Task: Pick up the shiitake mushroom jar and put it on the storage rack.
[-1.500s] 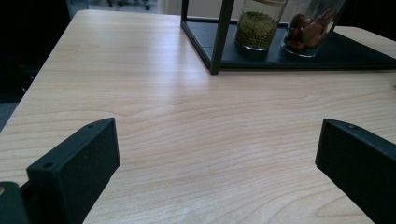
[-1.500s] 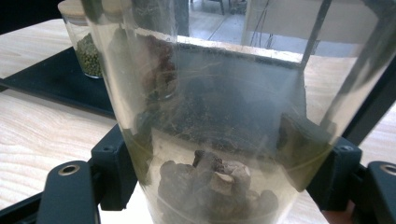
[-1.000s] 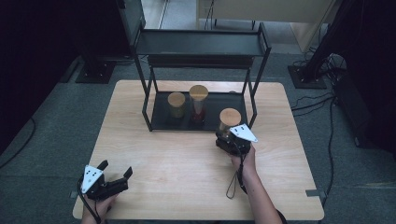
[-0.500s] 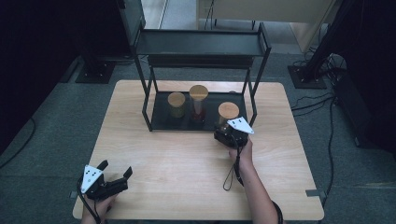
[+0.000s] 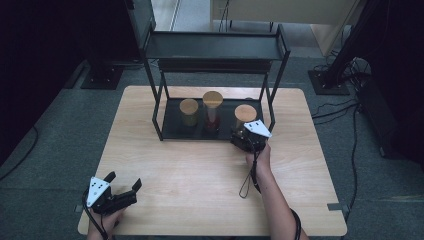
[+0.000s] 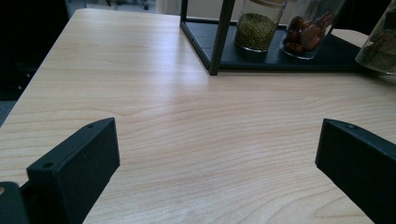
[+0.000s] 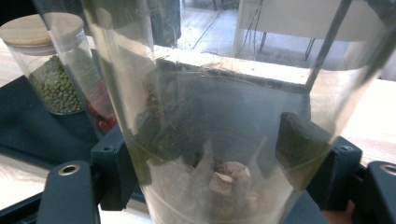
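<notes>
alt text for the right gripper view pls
A clear glass jar with pale dried pieces at its bottom is clamped between the two black jaws of the right gripper. Behind it on the left, a wooden-lidded jar of green beans stands on a black shelf rack.

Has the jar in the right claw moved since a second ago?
Yes. The jar, clamped in the right claw, went away from the person and now sits over the black rack shelf's right end.

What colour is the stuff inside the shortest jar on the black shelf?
Green, like tiny peas. The shortest jar shows it best in the left gripper view.
</notes>
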The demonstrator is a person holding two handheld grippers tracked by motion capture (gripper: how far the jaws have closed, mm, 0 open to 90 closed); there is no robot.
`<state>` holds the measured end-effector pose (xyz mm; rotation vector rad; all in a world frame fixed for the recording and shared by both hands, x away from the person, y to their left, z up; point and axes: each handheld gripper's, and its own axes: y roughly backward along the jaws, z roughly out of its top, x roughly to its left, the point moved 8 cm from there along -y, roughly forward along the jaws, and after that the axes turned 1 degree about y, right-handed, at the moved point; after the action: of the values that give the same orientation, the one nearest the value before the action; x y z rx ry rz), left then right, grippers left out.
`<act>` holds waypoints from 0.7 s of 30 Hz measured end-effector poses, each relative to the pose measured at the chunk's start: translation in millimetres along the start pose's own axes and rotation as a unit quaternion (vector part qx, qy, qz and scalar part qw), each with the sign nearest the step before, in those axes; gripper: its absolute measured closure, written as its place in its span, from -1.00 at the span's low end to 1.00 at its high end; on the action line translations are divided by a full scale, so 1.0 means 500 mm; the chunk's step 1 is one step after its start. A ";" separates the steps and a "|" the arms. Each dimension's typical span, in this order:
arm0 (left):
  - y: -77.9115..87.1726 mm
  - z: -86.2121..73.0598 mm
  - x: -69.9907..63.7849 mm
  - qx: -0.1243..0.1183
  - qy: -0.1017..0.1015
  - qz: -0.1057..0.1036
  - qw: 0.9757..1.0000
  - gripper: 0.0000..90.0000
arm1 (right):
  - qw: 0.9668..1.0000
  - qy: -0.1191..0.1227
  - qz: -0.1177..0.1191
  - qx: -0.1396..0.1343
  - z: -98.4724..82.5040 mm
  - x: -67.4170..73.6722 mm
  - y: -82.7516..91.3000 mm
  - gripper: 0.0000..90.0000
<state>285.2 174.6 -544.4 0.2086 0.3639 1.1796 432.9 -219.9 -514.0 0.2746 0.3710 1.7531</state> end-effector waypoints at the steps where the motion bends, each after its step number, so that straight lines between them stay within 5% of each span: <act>1: 0.000 0.000 0.000 0.000 0.000 0.000 1.000 -1.00 | 1.000 -0.001 0.000 0.000 0.001 -0.001 -0.001 -0.45; 21: 0.001 0.000 0.001 -0.001 0.002 0.000 1.000 -1.00 | 1.000 -0.004 -0.010 -0.001 0.036 -0.016 -0.033 -0.45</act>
<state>285.1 175.0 -544.3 0.2043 0.3671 1.1805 456.4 -222.7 -503.8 0.2764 0.3644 1.7320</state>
